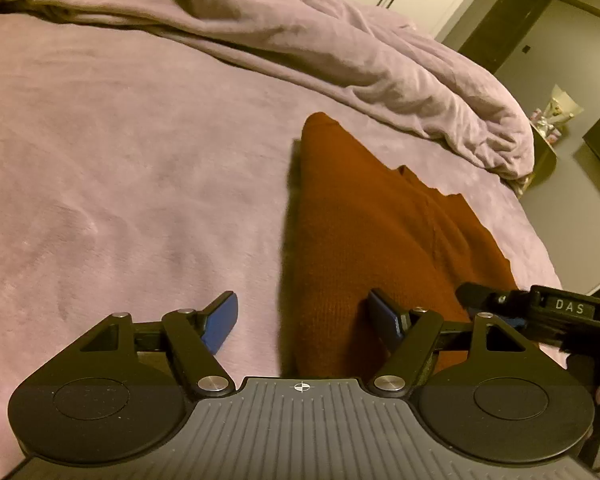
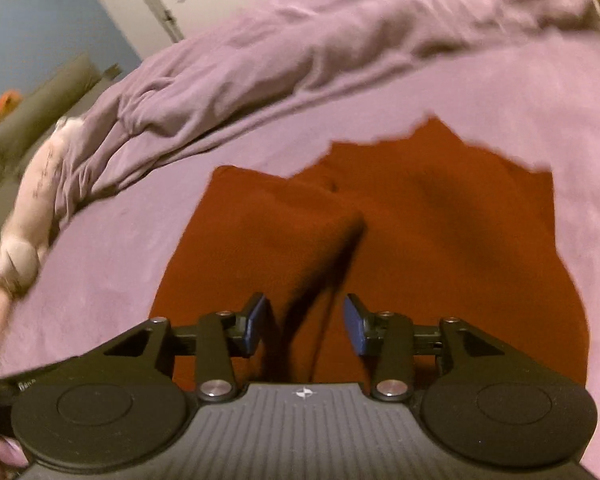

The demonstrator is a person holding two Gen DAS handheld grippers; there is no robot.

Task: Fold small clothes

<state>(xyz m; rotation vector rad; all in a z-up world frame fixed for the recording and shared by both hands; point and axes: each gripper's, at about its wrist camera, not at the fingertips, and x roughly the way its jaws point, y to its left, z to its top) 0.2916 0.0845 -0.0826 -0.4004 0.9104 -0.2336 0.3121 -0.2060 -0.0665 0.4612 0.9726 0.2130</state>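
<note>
Rust-orange garment lay on mauve blanket, fold ridge toward 12 o'clock. Left gripper, right gripper: jaws apart, empty. Best pinch the edge squarely.

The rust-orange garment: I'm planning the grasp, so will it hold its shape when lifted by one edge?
Probably not. The rust-orange garment looks like soft knit with a raised fold, so it should droop. On the plush purple bedspread it may drag rather than slide.

A mauve bed carries a bunched duvet toward twelve o'clock, a plush toy at nine o'clock, a grey door beyond.
</note>
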